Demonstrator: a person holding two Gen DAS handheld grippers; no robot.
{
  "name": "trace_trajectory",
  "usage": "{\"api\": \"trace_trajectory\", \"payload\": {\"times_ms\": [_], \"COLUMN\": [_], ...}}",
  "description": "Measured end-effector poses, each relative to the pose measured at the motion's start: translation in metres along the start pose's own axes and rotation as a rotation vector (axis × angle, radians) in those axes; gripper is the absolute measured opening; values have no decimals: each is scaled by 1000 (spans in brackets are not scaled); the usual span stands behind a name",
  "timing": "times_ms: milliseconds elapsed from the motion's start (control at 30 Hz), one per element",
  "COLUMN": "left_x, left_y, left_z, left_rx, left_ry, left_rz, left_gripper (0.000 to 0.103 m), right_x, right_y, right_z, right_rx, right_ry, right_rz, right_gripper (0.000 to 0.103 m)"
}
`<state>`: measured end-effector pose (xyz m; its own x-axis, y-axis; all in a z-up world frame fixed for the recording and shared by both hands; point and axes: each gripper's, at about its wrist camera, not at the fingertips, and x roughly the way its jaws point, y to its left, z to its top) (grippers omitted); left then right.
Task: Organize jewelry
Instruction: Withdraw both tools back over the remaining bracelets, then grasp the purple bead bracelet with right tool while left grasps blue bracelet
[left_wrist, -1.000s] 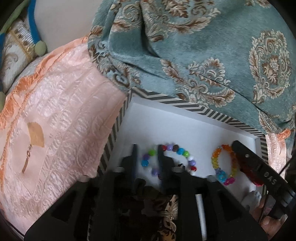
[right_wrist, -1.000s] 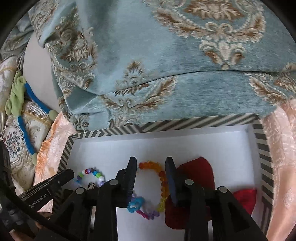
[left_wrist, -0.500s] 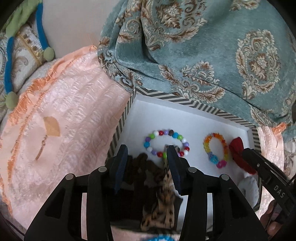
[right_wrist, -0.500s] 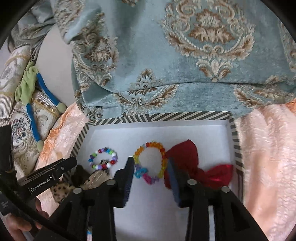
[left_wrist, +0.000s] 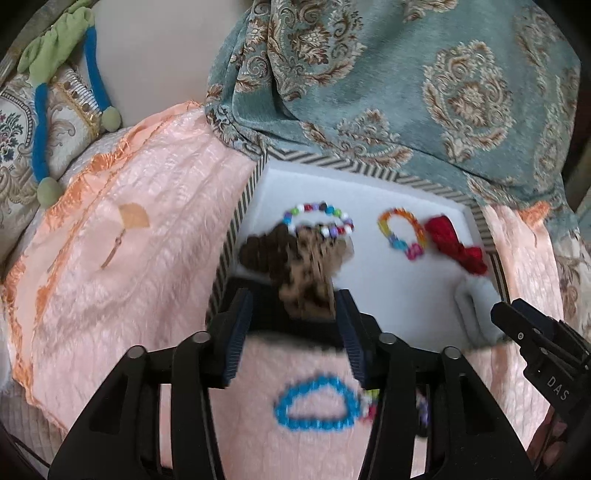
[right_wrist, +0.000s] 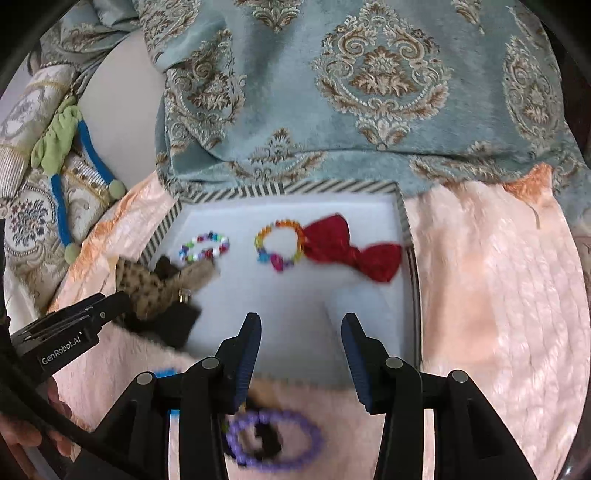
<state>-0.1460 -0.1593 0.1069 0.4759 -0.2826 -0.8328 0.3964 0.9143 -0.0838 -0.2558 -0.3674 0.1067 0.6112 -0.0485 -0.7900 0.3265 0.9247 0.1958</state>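
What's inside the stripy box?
In the stripy box: two bead bracelets, a red bow, a leopard bow at its edge. Tongs hide the near part.

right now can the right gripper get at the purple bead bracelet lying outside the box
Probably yes. The purple bracelet lies on the pink cloth just below the right gripper, outside the striped box. Its jaws stand open and empty, with nothing covering the bracelet.
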Motion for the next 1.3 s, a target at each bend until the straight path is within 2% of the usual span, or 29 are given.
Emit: {"api": "trace_trajectory", "payload": {"times_ms": [333,500,833,1300], "left_x": [-27,-34,-25,-9], "left_y": [-1,4,34,41], "left_z": [-49,-65,-78,-84], "left_rx": [17,22,-31,-45], "left_ry": [20,28,86,120], "left_rz": [-45,-49,-45,-29], "left_gripper": [55,55,55,55], "right_x": [-25,-31,-20,-10], "right_y": [2,2,-7,-8], "right_z": [-41,-55,-81,-87], "right_rx": [5,-3,17,4], "right_ry": [-2,3,58,81], "right_rz": [-21,7,40,46], "right_gripper": [44,44,44,44]}}
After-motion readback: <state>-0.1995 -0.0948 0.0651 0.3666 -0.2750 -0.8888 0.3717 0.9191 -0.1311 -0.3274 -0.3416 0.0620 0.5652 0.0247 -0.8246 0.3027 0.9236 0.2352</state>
